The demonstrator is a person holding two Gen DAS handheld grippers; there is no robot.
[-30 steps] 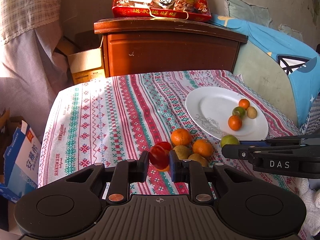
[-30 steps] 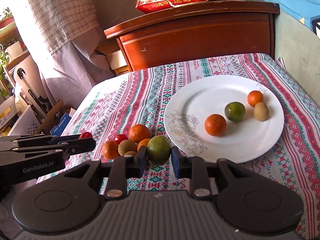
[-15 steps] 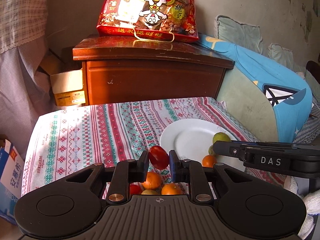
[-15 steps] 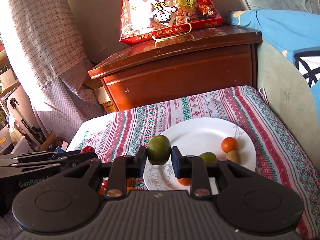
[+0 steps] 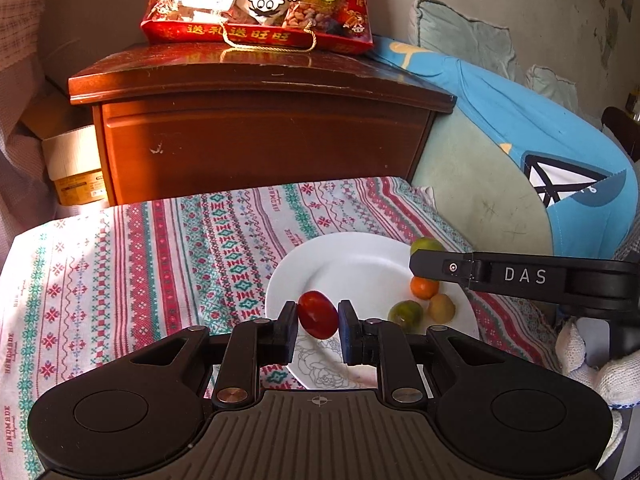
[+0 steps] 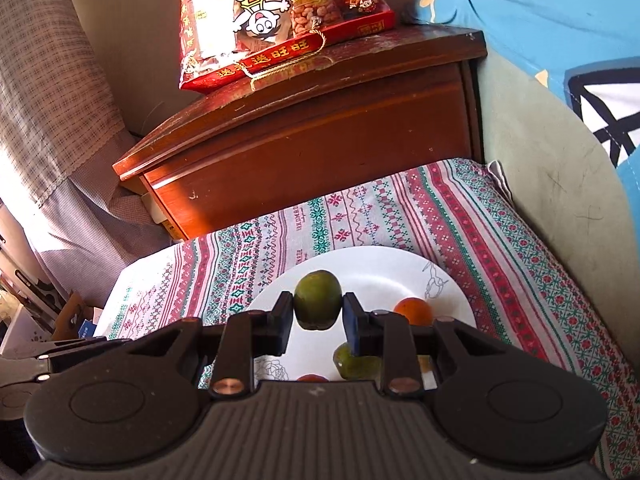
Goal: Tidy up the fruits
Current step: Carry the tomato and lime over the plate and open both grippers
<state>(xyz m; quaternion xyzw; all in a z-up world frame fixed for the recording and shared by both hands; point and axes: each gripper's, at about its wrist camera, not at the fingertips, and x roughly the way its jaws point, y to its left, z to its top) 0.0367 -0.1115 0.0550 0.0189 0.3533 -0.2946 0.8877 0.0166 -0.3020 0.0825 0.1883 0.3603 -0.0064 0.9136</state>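
Note:
My left gripper (image 5: 318, 320) is shut on a small red tomato (image 5: 317, 314) and holds it above the near left part of the white plate (image 5: 344, 264). My right gripper (image 6: 317, 312) is shut on a green citrus fruit (image 6: 318, 299), raised over the same plate (image 6: 384, 268). In the left wrist view the right gripper's fingers (image 5: 440, 270) reach in from the right with the green fruit (image 5: 426, 245) at their tip. On the plate lie an orange tangerine (image 5: 424, 288), a greenish tangerine (image 5: 406, 313) and a kiwi (image 5: 441, 307).
The plate sits on a patterned red-and-green tablecloth (image 5: 160, 260). A dark wooden cabinet (image 5: 256, 128) stands behind the table, with a red snack bag (image 5: 260, 0) on top. A blue cushion (image 5: 540, 152) lies to the right. A cardboard box (image 5: 74, 172) sits at the left.
Both grippers have lifted their fruits from the pile on the cloth and moved right and forward over the plate. The fruit pile has dropped out of view.

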